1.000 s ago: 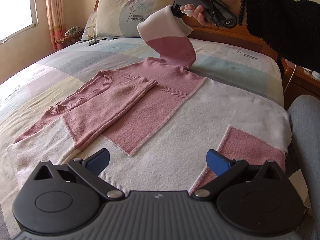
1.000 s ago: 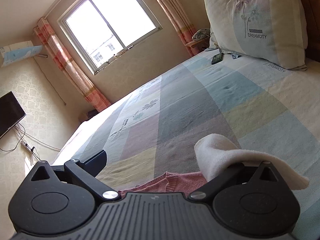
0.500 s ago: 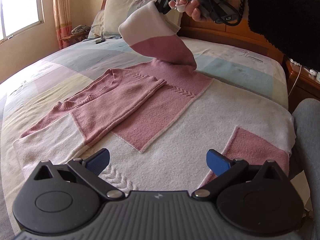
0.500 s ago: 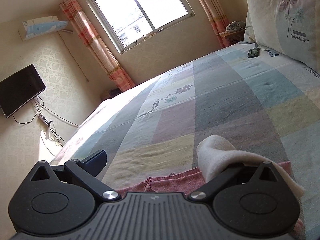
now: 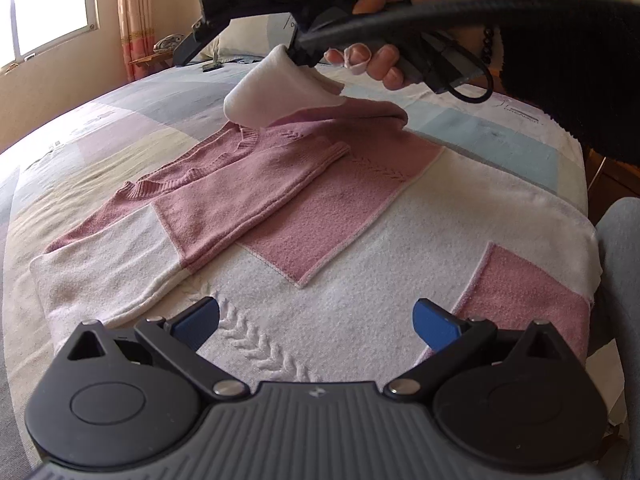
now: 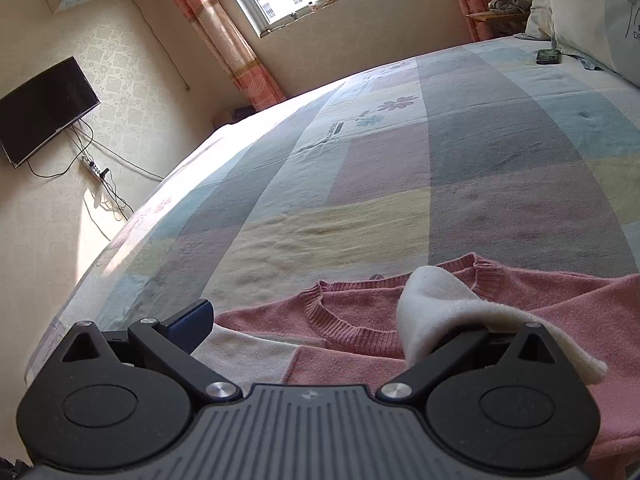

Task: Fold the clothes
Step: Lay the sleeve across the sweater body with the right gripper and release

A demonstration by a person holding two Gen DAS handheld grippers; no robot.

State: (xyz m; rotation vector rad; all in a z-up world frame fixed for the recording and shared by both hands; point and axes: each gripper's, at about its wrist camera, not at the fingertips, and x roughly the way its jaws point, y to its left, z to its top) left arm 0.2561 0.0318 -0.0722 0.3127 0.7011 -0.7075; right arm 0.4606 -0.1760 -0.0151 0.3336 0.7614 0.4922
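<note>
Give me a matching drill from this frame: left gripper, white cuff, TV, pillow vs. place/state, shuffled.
Things:
1. left gripper
2. white cuff
3. TV
4. pillow

Place or state:
A. on the wall
B. at the head of the bed
C. open, empty
D. draped over one finger of the right gripper

Pairs: 1-C, 2-D, 3-A, 4-B

sweater (image 5: pixel 328 216) flat on bed (image 5: pixel 500 140), collar toward 11 o'clock | one sleeve (image 5: pixel 240 200) folded across its chest | other sleeve's cuff (image 5: pixel 276 92) lifted above collar at 12 o'clock | pillow (image 6: pixel 592 20) behind at bed's head, 1 o'clock
</note>
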